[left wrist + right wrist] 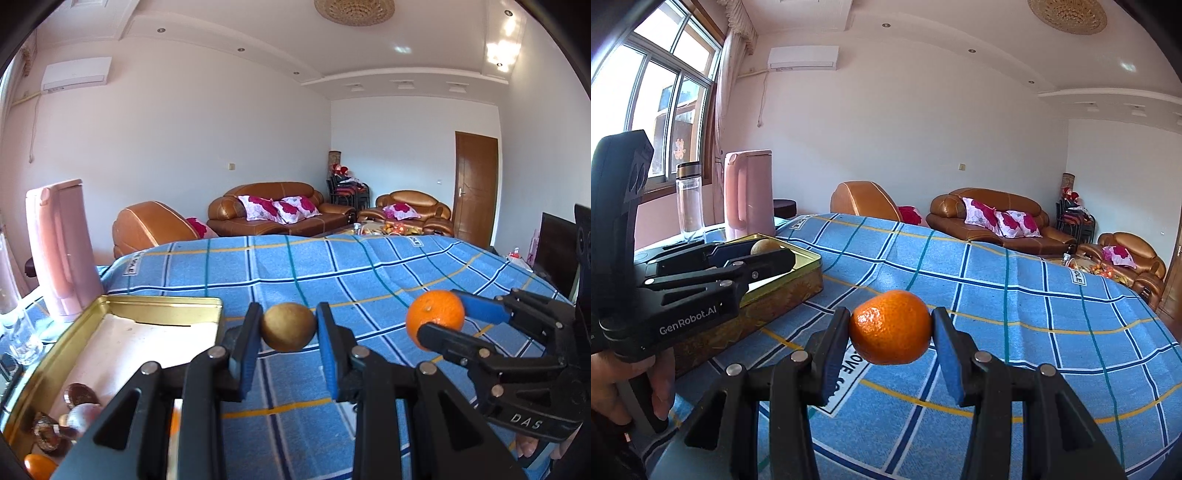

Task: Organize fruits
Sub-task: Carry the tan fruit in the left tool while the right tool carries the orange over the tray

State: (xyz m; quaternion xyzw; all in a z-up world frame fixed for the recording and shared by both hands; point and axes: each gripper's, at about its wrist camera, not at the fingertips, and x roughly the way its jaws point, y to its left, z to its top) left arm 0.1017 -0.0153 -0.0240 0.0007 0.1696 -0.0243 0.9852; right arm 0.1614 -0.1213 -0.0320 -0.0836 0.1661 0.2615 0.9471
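Observation:
My left gripper (pixel 289 326) is shut on a round tan-brown fruit (pixel 288 326) and holds it above the blue checked cloth, just right of the gold tin tray (pixel 162 301). It also shows in the right wrist view (pixel 764 251) at the left, with the tan fruit (pixel 761 246) over the gold tin (pixel 798 275). My right gripper (pixel 890 326) is shut on an orange mandarin (pixel 890 326) above the cloth. It shows in the left wrist view (pixel 439 317) at the right, holding the mandarin (pixel 435 317). The tin holds an orange fruit (pixel 38 465) and several dark round items (pixel 79 395).
A pink kettle (pixel 61 251) stands behind the tin, and a clear bottle (pixel 690 197) stands by the window. Drinking glasses (pixel 22 332) stand at the left table edge. The blue checked cloth (pixel 332 269) covers the table. Brown sofas (pixel 277 210) stand beyond.

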